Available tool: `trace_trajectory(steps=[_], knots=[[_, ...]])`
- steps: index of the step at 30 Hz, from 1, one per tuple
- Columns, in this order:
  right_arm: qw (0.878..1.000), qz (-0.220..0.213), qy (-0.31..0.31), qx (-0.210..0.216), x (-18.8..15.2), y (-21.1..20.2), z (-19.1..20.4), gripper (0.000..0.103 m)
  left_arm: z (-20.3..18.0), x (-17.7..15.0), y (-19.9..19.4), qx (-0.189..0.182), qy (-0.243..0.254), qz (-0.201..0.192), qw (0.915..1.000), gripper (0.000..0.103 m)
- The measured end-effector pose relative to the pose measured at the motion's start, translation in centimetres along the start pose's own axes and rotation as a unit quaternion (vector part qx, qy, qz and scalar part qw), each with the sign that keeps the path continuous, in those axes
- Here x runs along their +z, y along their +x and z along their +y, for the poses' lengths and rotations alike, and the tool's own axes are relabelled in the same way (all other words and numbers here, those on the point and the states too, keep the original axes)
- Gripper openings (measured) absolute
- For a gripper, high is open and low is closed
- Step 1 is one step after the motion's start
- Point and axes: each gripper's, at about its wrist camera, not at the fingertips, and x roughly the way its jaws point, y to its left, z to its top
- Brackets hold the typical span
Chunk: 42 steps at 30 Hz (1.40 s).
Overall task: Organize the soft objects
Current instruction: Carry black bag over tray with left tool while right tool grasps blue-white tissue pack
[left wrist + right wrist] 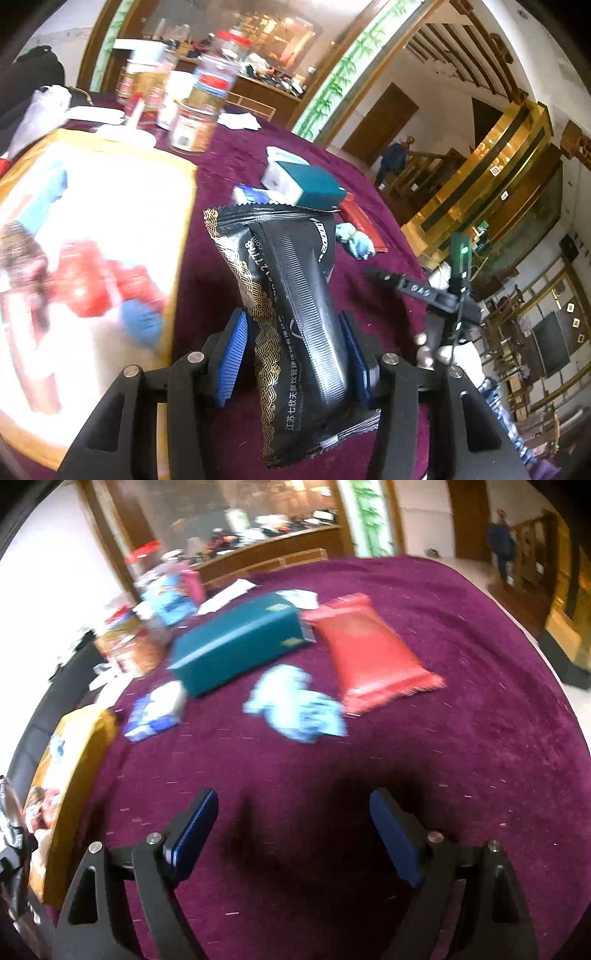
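My left gripper (pixel 295 350) is shut on a black soft packet with gold pattern (pixel 291 295), held upright above the purple tablecloth, beside a yellow-rimmed box (pixel 96 236) with soft items inside. My right gripper (pixel 291 830) is open and empty above the cloth; it also shows in the left wrist view (pixel 406 284). Ahead of it lie a red packet (pixel 369 653), a light blue crumpled cloth (pixel 295 705), a teal tissue box (pixel 236 642) and a small blue-white packet (pixel 157 710). The yellow-rimmed box (pixel 74 760) is at its left.
Jars and bottles (pixel 195 107) stand at the table's far side. White papers (pixel 225 594) lie behind the teal box. The round table edge (pixel 535 635) curves away on the right, with floor and wooden furniture beyond.
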Motion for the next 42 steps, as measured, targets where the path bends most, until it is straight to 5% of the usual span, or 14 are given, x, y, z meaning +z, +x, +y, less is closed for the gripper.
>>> trace_trajectory(steps=[8,15,23,29,31,33,42], knots=[[0.997,0.029,-0.037,0.055,3.1,2.4,10.0,0.084,2.7,-0.8,-2.6,0.000,-0.013,-0.021,0.9997,0.053],[0.986,0.102,0.088,0.100,5.6,8.9,12.7,0.085,6.7,-1.1,-6.0,0.028,-0.039,-0.047,0.9977,0.053],[0.978,0.113,0.164,0.065,7.4,12.3,14.4,0.085,10.9,-1.7,-7.6,0.048,-0.072,-0.058,0.9946,0.053],[0.981,0.114,0.155,-0.020,8.6,13.6,16.6,0.088,12.4,-2.3,-8.1,0.049,-0.080,-0.060,0.9937,0.053],[0.985,0.119,0.098,-0.071,8.6,14.1,18.5,0.074,12.7,-2.5,-8.7,0.052,-0.084,-0.064,0.9931,0.053],[0.988,0.109,0.052,-0.098,8.2,14.0,19.5,0.029,13.3,-2.7,-9.3,0.054,-0.090,-0.071,0.9920,0.053],[0.995,0.094,0.015,-0.025,5.8,9.0,17.8,0.016,15.4,-3.2,-11.3,0.070,-0.114,-0.093,0.9867,0.053]])
